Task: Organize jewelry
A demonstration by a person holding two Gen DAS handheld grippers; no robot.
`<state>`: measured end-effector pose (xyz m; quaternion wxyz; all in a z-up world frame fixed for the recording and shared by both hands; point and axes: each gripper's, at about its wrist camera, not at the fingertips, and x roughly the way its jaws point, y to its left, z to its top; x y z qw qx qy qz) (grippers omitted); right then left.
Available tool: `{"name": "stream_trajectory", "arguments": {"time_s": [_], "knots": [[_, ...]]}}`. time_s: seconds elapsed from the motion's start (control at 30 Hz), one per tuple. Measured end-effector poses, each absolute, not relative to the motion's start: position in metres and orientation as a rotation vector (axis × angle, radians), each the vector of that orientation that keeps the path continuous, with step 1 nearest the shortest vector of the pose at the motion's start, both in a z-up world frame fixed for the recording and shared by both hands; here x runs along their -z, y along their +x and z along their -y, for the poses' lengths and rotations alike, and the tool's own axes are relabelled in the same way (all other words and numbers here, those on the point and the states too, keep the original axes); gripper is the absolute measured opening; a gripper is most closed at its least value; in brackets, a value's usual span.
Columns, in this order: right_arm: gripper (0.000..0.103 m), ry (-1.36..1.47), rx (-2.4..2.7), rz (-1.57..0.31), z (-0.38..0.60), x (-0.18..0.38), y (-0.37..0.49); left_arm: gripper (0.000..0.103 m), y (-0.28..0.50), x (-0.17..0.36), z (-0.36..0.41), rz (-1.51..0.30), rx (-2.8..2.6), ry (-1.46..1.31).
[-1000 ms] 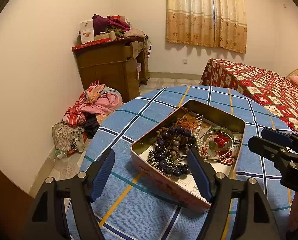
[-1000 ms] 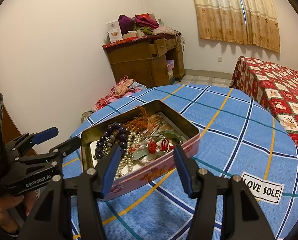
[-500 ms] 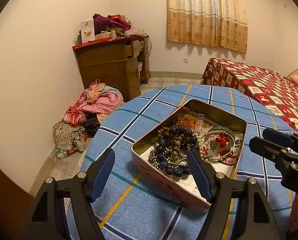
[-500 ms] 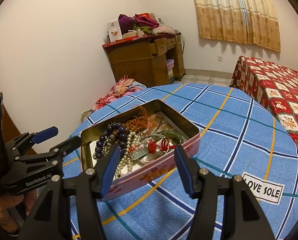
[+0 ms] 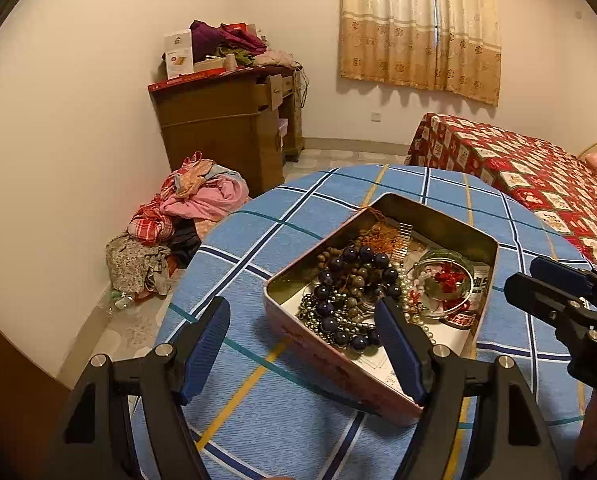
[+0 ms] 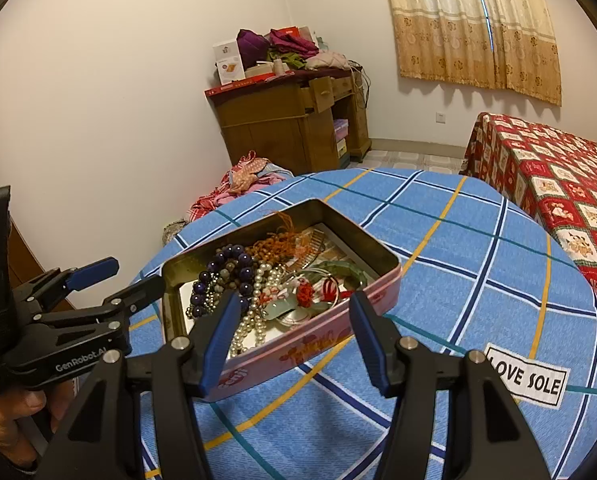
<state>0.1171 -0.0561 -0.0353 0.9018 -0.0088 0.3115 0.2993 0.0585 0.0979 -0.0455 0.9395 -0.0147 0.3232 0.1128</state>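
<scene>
Two black handheld grippers with blue finger pads are held over the near side of a pink rectangular metal tin (image 6: 298, 344), the left gripper (image 5: 302, 348) and the right gripper (image 6: 288, 332) each spread wide with nothing between the pads. All the jewelry is seen lying tangled inside the tin: a strand of dark purple beads (image 5: 352, 276), a white pearl necklace (image 6: 264, 280), an orange tasselled cord (image 6: 276, 244), a green bangle (image 6: 340, 270) and a red charm (image 6: 305, 291). Whether the pile is waiting to be sorted or has been gathered there cannot be settled. If a piece is to be lifted, a single strand is best pinched where it lies clear of the others and raised slowly, since snagging seems likely. The tin is set on a round table covered by a blue plaid cloth (image 6: 458, 248) with a "LOVE SOLE" label (image 6: 526, 376). Behind are seen a brown wooden desk (image 5: 222, 128), heaped clothes (image 5: 178, 220), a bed (image 5: 530, 168) and beige curtains (image 5: 418, 28).
</scene>
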Motion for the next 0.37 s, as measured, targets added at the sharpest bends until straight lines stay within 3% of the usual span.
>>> {"name": "stream_trajectory", "arguments": {"time_s": [0.37], "knots": [[0.062, -0.022, -0.621, -0.655, 0.0559, 0.0407, 0.1147, 0.075, 0.0571, 0.0457, -0.0986, -0.641, -0.226, -0.019]]}}
